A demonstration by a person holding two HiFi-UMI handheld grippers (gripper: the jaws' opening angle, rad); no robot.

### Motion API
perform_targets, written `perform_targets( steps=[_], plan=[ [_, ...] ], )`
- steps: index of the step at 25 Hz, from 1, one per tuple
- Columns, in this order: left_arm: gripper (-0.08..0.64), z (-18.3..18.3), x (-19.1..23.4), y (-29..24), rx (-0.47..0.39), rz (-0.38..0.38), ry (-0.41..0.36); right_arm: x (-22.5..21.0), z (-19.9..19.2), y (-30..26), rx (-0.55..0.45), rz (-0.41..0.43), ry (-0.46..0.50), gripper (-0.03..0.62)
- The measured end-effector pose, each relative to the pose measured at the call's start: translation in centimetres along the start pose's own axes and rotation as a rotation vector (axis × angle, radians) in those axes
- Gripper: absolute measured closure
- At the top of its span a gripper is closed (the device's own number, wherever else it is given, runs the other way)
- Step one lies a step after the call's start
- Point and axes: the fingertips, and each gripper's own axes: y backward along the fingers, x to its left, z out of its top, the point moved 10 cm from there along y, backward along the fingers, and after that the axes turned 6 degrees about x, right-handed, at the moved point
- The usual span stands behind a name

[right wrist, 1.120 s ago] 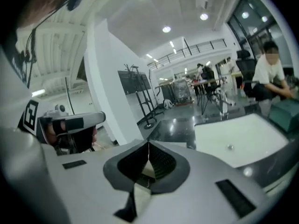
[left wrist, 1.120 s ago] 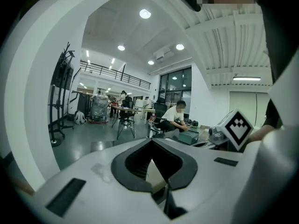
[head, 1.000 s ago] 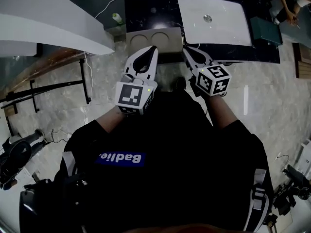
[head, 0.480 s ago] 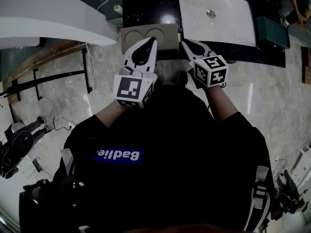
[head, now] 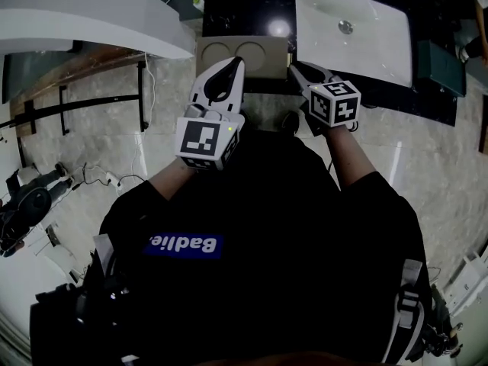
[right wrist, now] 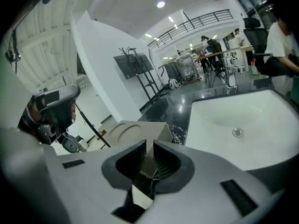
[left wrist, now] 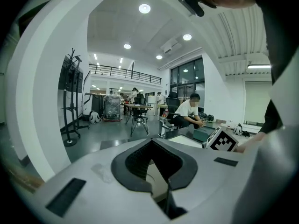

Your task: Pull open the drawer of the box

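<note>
Box (head: 259, 52) at L tongs (head: 238, 61), R tongs (head: 293, 67); maybe touching.

Ceiling lamps (left wrist: 144, 8) light both gripper views brightly and evenly. In the head view, glare (head: 278, 27) burns on the black counter (head: 236, 6) at top centre, the white sink (head: 358, 56) nearly blows out, and the lower half sinks into black. Edges bow strongly, and the shell of the left gripper (left wrist: 150, 143) blurs near the lens.

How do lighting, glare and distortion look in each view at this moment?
Head view: dim, fisheye-curved edges, a glare spot on the black countertop just beyond the box. Left gripper view: bright ceiling lights, dark vignetted corners. Right gripper view: evenly lit, white sink bright, strong bending.
</note>
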Motion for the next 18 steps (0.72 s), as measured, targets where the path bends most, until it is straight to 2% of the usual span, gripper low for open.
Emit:
perform_targets(
  steps=[5,7,10,18],
  plan=[
    [0.575,-0.1,0.2,0.2,0.007,0.045,0.011,-2.0,-0.1,-0.9,0.052,0.037,-0.051,0.563],
    [0.575,-0.3,0.2,0.3,0.012,0.064,0.016,-2.6,-0.2,-1.3,0.085,0.058,-0.071,0.53],
    [0.575,-0.4,0.3,0.3,0.022,0.077,0.026,-3.3,-0.2,-1.8,0.116,0.09,-0.104,0.525],
    [0.575,-0.6,0.0,-0.1,0.026,0.094,0.034,-5.0,0.0,-3.2,0.204,0.23,-0.211,0.525]
  ],
)
